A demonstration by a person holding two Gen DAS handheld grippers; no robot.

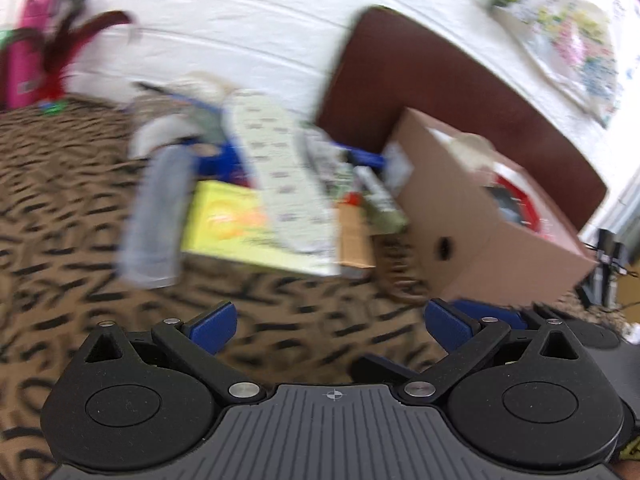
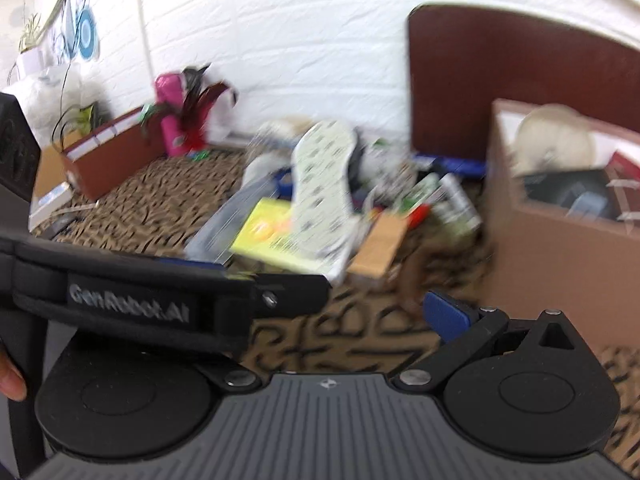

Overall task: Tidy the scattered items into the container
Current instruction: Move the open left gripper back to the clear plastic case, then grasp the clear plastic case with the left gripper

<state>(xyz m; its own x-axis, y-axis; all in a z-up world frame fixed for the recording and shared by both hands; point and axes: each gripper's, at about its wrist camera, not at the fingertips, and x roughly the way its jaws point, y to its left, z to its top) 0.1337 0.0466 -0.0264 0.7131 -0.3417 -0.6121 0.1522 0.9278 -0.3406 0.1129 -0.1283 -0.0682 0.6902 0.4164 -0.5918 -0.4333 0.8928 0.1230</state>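
Ideally, both empty, wide-spread tools, left gripper (image 1: 327, 322) and right gripper (image 2: 336, 308), approach the yellow-green flat box (image 1: 228, 224) squarely, then carry it to the brown cardboard container (image 1: 472, 236).

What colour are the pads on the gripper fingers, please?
Blue pads, clearest in the left wrist view.

Blue-padded left gripper (image 1: 330, 326), jaws wide apart and holding nothing, hangs over a tan, black-streaked carpet (image 1: 80, 208). Ahead lies a blurred heap — a yellow-green flat box (image 1: 228, 224), a long white patterned slab (image 1: 280, 176) across it, a grey tube (image 1: 156, 216) — beside an open brown cardboard box (image 1: 472, 232) already holding items.
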